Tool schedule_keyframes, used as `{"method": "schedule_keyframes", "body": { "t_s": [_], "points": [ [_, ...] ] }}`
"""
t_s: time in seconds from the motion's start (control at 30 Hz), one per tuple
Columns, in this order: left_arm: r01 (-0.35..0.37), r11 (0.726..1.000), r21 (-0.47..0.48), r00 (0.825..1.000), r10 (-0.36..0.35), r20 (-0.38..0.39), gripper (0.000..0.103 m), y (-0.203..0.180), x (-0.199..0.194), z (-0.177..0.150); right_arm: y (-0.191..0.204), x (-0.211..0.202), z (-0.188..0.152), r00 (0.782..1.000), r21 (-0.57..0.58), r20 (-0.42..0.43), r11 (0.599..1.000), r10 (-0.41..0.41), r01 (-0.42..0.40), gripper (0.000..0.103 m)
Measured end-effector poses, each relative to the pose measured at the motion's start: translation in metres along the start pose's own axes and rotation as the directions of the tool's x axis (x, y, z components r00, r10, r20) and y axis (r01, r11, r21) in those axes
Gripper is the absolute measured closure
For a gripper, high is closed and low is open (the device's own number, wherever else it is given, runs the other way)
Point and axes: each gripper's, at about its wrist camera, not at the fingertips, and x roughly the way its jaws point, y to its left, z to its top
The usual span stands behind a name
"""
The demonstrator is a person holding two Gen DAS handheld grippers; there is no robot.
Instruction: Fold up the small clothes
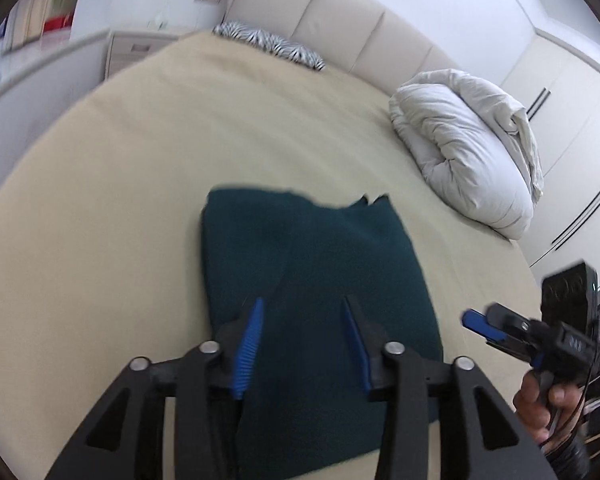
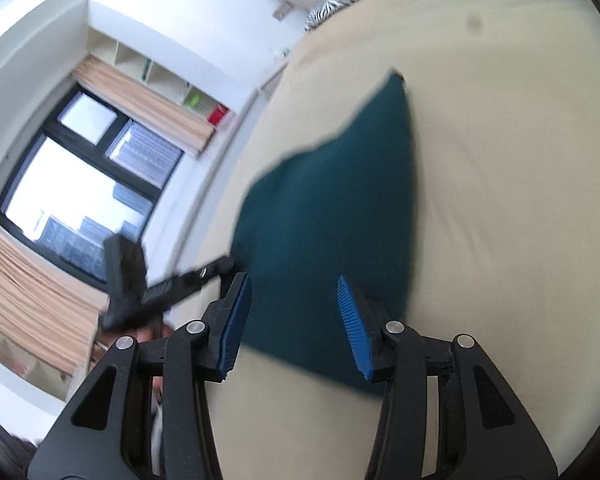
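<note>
Left gripper (image 1: 303,304) spread, empty, above dark green garment (image 1: 320,300) on bed (image 1: 120,200); right gripper (image 2: 294,284) likewise released. Judged between folds; next: grasp edge.

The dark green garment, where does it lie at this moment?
The dark green knitted garment lies flat on the beige bed sheet, in the lower middle of the left wrist view, just ahead of the open left gripper and left of the white rolled duvet.
</note>
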Motion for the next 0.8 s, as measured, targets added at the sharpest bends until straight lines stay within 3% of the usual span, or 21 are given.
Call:
{"method": "schedule_keyframes", "body": {
  "t_s": [0.1,0.2,0.33,0.5,0.73,0.8],
  "points": [
    [0.010,1.000,-0.020,1.000,-0.010,-0.025,0.058,-0.002,0.030,0.017,0.002,0.031,0.034,0.999,0.021,-0.034,1.000,0.022,-0.021,0.059],
    [-0.038,0.999,-0.019,0.995,0.036,-0.093,0.059,0.008,0.066,0.023,0.000,0.068,0.061,0.997,0.044,-0.077,0.999,0.019,-0.016,0.059],
    [-0.005,0.997,-0.072,0.992,-0.004,-0.123,0.070,0.031,0.085,0.026,-0.015,0.113,0.083,0.993,0.121,-0.121,0.993,0.009,0.006,0.061],
    [0.042,0.995,-0.096,0.990,-0.055,-0.133,0.072,0.044,0.089,0.028,-0.045,0.129,0.106,0.996,0.220,-0.076,0.974,-0.044,0.060,0.061],
    [0.095,0.988,-0.125,0.987,-0.110,-0.118,0.077,0.059,0.089,0.024,-0.073,0.134,0.110,0.999,0.272,-0.036,0.962,0.011,-0.001,0.064],
    [0.097,0.987,-0.126,0.987,-0.112,-0.115,0.078,0.058,0.089,0.024,-0.079,0.123,0.109,1.000,0.289,0.005,0.957,-0.021,0.019,0.064]
  ]
}}
